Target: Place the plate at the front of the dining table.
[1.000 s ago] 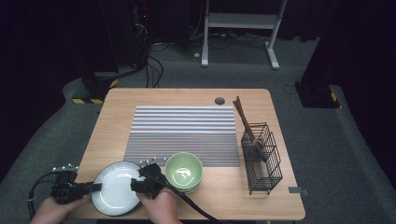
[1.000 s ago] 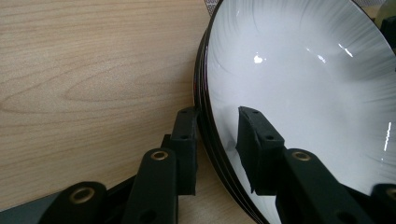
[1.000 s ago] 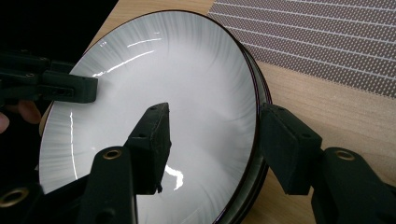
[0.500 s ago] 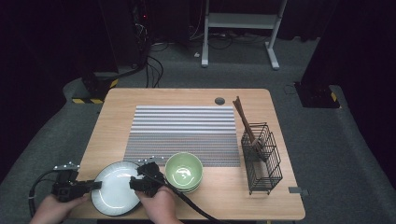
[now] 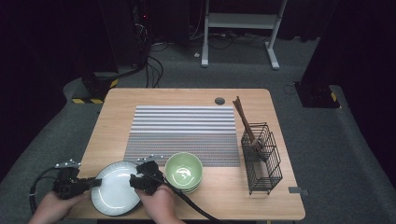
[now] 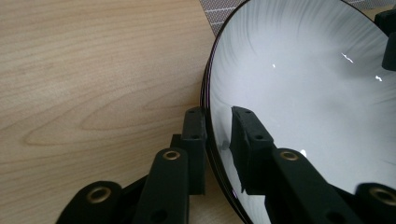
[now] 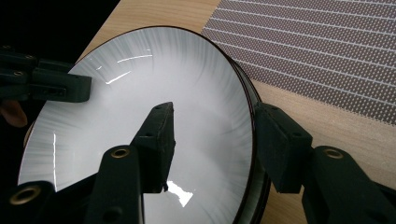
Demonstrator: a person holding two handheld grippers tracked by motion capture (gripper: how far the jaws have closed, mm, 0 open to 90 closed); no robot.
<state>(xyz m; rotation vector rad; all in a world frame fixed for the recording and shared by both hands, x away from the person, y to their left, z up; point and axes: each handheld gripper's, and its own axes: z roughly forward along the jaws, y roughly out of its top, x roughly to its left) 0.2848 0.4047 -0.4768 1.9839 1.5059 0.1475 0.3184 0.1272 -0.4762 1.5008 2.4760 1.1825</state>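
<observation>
A white plate with a dark rim lies at the table's front left corner, half off the placemat. My left gripper straddles its left rim. In the left gripper view one jaw sits outside the rim and the other over the plate, with a thin gap left. These jaws have just been closing. My right gripper straddles the right rim. In the right gripper view its jaws stand wide on either side of the plate's edge, apart from it, and have also just been closing.
A green bowl stands just right of the plate. A striped placemat covers the table's middle. A black wire basket with wooden utensils stands at the right. The table's front edge is close behind both hands.
</observation>
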